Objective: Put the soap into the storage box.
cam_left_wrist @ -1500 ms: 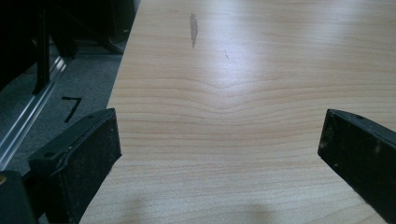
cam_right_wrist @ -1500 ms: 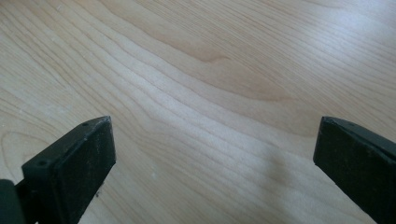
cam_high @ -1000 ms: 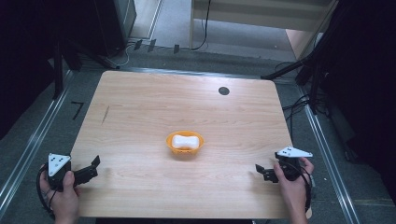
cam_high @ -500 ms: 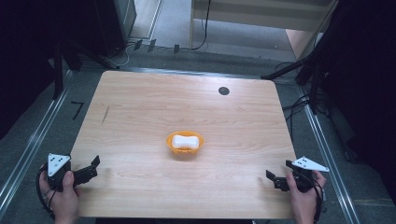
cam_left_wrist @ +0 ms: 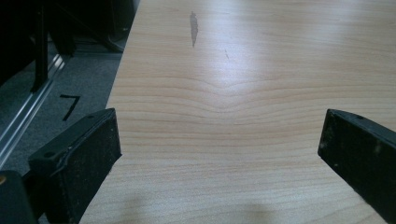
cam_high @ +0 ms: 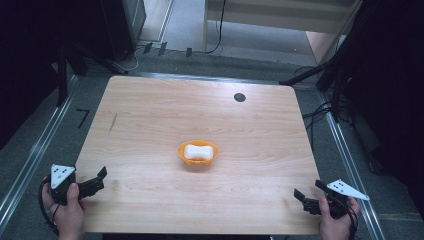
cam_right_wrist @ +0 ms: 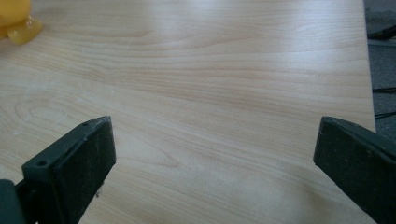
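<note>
Here, two hands rest at the near edge of the bench (cam_high: 150,115), one at each corner, and each grips one tool. The left hand (cam_high: 67,212) sits at the near left corner with its knuckles toward the edge; its left tool (cam_high: 99,179) points inward across the wood, and its jaws stand spread wide with bare bench between them, as the left gripper view shows. The right hand (cam_high: 334,222) sits at the near right corner; its right tool (cam_high: 306,192) points inward toward the left, and its jaws likewise stand spread wide over bare wood in the right gripper view. Each tool carries a grey three-cornered plate on top. Neither tool touches anything but air.

One orange bowl (cam_high: 198,153) stands upright near the middle of the bench, well apart from both tools and roughly between them. It is shallow with a scalloped rim. Inside it lies one white, bone-shaped piece (cam_high: 195,150), resting flat on the bowl's floor. A yellow-orange edge of the bowl (cam_right_wrist: 16,21) shows at the upper left corner of the right gripper view.

One small dark round spot (cam_high: 239,97) marks the far side of the bench, and one short dark streak (cam_high: 113,122) marks its left part.
</note>
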Available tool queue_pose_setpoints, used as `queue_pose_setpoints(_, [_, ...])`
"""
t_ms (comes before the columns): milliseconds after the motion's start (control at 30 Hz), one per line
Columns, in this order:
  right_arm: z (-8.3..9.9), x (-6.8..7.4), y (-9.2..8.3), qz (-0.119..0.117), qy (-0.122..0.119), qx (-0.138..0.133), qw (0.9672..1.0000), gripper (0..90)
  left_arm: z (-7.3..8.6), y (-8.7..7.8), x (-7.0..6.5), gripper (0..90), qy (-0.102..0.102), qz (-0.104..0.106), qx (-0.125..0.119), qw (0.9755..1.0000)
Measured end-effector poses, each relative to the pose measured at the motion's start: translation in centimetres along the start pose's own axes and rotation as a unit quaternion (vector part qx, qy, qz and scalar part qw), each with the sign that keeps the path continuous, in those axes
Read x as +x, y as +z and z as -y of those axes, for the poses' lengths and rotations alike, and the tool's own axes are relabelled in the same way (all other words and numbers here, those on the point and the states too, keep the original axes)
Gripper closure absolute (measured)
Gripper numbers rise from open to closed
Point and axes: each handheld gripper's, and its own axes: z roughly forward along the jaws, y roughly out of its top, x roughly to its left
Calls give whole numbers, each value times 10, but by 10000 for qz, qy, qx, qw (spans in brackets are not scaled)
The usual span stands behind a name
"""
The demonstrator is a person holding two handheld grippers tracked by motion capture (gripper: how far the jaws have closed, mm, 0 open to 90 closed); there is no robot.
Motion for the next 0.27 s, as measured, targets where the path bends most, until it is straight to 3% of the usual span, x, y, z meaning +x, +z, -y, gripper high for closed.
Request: queue_pose_setpoints(267, [2, 6, -1, 148, -121, -52, 9998, 0, 0, -1, 1, 0, -39, 29, 2, 10000])
